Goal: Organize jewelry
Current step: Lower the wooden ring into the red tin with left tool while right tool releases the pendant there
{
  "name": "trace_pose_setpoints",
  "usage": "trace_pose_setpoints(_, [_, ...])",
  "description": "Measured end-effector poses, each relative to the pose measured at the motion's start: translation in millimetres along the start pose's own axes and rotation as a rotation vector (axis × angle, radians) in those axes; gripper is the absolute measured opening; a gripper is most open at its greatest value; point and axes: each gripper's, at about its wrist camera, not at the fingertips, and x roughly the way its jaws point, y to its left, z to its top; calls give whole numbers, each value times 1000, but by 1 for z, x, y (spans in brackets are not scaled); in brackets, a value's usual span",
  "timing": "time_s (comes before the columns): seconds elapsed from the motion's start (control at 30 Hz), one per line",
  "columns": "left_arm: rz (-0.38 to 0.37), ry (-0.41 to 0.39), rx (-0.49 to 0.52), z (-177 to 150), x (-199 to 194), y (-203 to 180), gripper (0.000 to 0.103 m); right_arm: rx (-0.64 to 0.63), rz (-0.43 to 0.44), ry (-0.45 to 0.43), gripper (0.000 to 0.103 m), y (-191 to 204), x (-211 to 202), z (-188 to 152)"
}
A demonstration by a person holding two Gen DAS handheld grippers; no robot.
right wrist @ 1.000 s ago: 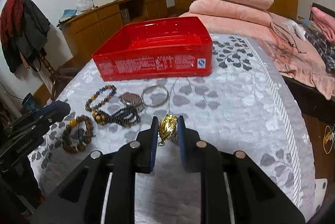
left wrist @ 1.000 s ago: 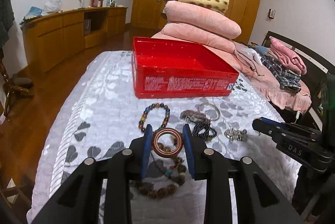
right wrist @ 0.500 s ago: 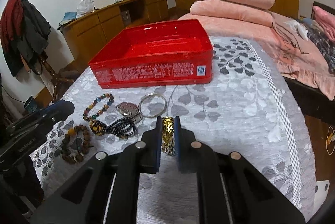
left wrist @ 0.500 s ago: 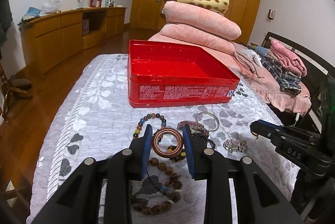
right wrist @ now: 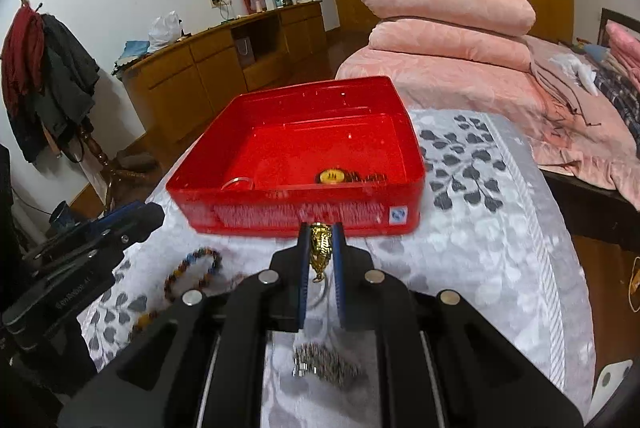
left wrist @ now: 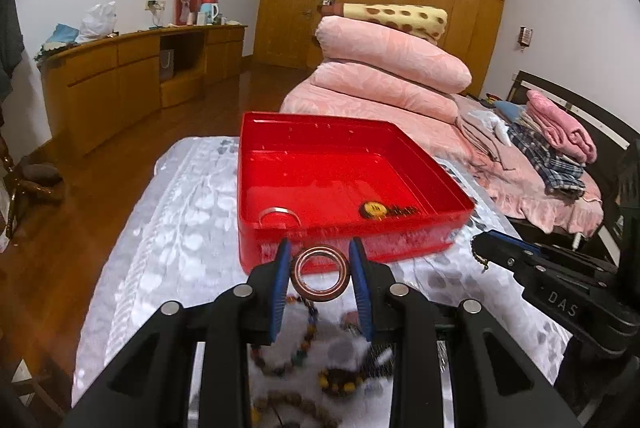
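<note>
My left gripper [left wrist: 320,264] is shut on a brown-and-white bangle [left wrist: 319,274], held just in front of the near wall of the red box [left wrist: 348,244]. My right gripper [right wrist: 321,242] is shut on a gold pendant [right wrist: 320,248], lifted close to the red box [right wrist: 304,216] front wall. Inside the box lie a silver ring [left wrist: 279,215] and a yellow-faced beaded piece [left wrist: 374,210]. A multicoloured bead bracelet [right wrist: 192,270] and a silver chain heap [right wrist: 326,364] rest on the grey leaf-patterned cover. The right gripper shows at the right of the left wrist view [left wrist: 480,244].
Several bead bracelets [left wrist: 308,372] lie blurred under the left gripper. Pink folded quilts [left wrist: 384,76] are stacked behind the box. A wooden sideboard [left wrist: 120,76] lines the left wall. The bed cover's edge [right wrist: 560,268] drops off at the right.
Both grippers have risen and moved forward to the red box with their pieces still held. The box now looks larger and its contents show; the loose jewelry has dropped below the fingers.
</note>
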Motion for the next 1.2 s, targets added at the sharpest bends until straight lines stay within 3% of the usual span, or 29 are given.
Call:
trace_pose_setpoints(0.6, [71,39,-1,55,73,-6,29,30,15,29,10,-7,58,61])
trace_pose_setpoints(0.87, [99,74,-8,62,102,-7,30,41,20,54,13,-10,83,72])
trace_pose_setpoints(0.97, [102,97,-17,59,108,-5,48,46,1,55,26,-13,87,71])
trace_pose_setpoints(1.2, [108,57,-16,62,91,-3,48,68,2,29,26,-18,75,70])
